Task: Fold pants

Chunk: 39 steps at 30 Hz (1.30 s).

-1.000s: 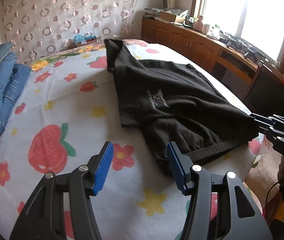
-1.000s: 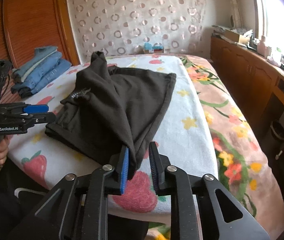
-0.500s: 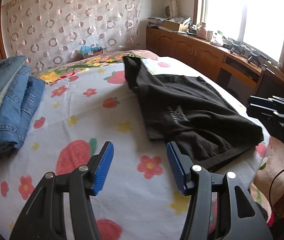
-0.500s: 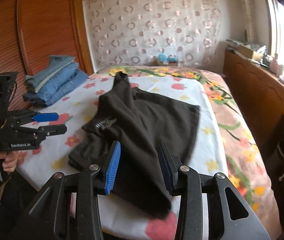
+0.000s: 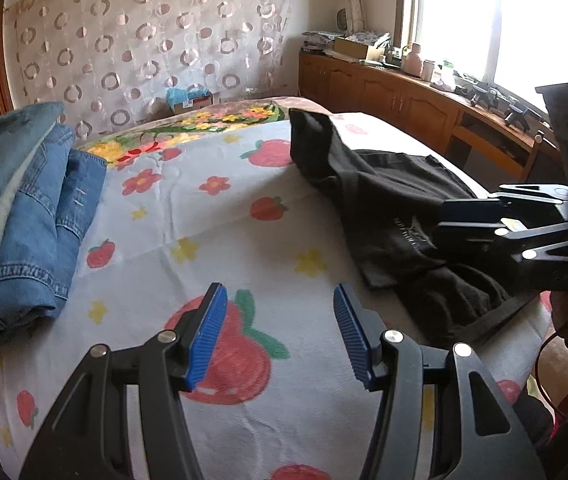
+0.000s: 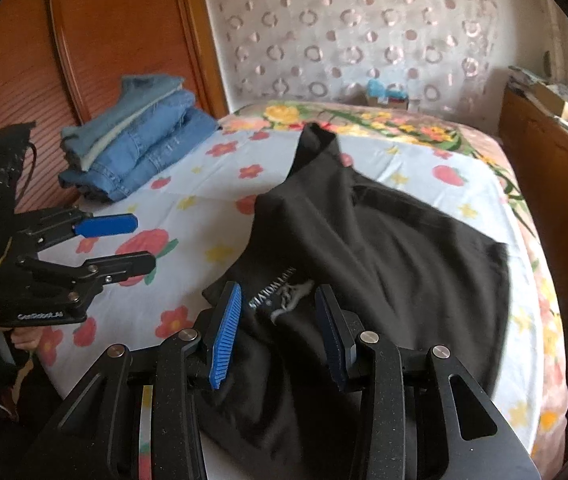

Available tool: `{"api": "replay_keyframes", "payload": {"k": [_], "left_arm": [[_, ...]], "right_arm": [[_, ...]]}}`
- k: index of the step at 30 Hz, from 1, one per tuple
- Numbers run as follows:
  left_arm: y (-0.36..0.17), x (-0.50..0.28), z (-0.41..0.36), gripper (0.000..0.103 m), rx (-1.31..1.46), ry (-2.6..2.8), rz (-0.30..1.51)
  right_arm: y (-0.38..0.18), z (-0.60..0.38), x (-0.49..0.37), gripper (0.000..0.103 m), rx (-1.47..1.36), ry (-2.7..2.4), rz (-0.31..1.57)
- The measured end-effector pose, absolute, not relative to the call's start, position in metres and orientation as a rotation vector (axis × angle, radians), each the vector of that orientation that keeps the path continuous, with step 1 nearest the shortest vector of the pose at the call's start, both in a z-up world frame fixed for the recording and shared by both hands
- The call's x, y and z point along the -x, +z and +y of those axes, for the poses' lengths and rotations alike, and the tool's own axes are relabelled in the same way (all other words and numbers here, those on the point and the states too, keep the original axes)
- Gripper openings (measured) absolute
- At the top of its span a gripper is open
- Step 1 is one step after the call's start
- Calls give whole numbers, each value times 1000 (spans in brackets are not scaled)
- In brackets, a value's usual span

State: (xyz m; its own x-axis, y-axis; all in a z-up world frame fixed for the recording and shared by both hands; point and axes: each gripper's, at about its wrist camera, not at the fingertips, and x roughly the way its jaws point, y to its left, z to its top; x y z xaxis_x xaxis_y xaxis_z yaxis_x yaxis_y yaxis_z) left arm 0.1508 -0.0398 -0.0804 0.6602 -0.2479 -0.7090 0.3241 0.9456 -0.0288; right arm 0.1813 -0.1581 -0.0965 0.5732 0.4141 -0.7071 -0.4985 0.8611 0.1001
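On the bed (image 6: 480,196), to the right of the stack of folded jeans (image 6: 135,148), the black pants (image 6: 384,240) lie in a loose, partly doubled heap, one narrow end pointing toward the headboard. A second ago the right hand-held gripper (image 6: 279,332) was closed on a hem at the near edge; it has since let go, and its jaws now stand wide apart above the printed logo (image 6: 279,296), holding nothing. The left hand-held gripper (image 5: 279,336) has pulled back over bare sheet between the jeans and the pants, jaws likewise wide and empty. Judgement: one fold or drag has just been completed and released; the garment is not yet a tidy rectangle, so further folds appear to remain.

Materials: the pants are matte black, soft knit-looking fabric with a thicker band along the near edge and a pale printed logo. The bed sheet is white with a strawberry and flower print, faintly creased. The jeans are blue denim, stacked in thick, rounded folds. Gripper pads are ribbed blue.
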Motion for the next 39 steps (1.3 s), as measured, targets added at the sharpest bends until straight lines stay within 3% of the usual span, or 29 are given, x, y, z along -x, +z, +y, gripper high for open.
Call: {"api": "replay_keyframes", "payload": {"k": [17, 31, 32, 34, 39], "left_arm": [[-82, -150, -24, 54, -65, -326, 783], [-84, -150, -17, 54, -46, -303, 794], [-84, -149, -17, 54, -49, -303, 794], [-83, -148, -18, 54, -52, -304, 794], [-84, -148, -23, 54, -64, -305, 800]], "right_arm": [[-121, -114, -198, 39, 234, 617, 897], [-130, -98, -188, 41, 389, 591, 840], [-129, -99, -188, 39, 392, 587, 841], [-127, -101, -190, 14, 405, 553, 832], [-110, -117, -196, 8, 286, 558, 819]]}}
